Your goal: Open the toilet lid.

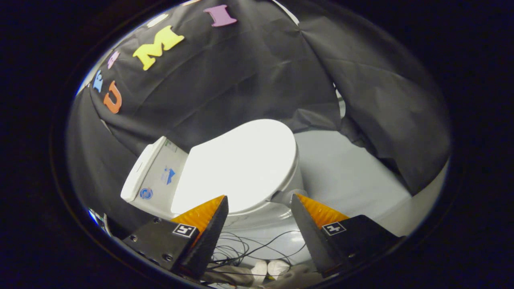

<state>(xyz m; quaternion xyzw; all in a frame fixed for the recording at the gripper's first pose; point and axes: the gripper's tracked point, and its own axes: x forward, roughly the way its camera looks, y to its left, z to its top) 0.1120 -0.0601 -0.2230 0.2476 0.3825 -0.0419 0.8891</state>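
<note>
Lid is seen down flat on bowl, just ahead of gripper, fingers spread wide w/ nothing held. Judged stiff, light, slick plastic, hinged at tank; best lifted under front edge opp. hinge.

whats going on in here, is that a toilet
Yes. A person is holding a handheld tool aimed at a white toilet in a booth hung with black cloth. The toilet lid is down, closed over the bowl, with the tank behind it. The tool's fingers are spread open just short of the lid's near edge, gripping nothing. Thin black cables lie on the floor below.
</note>
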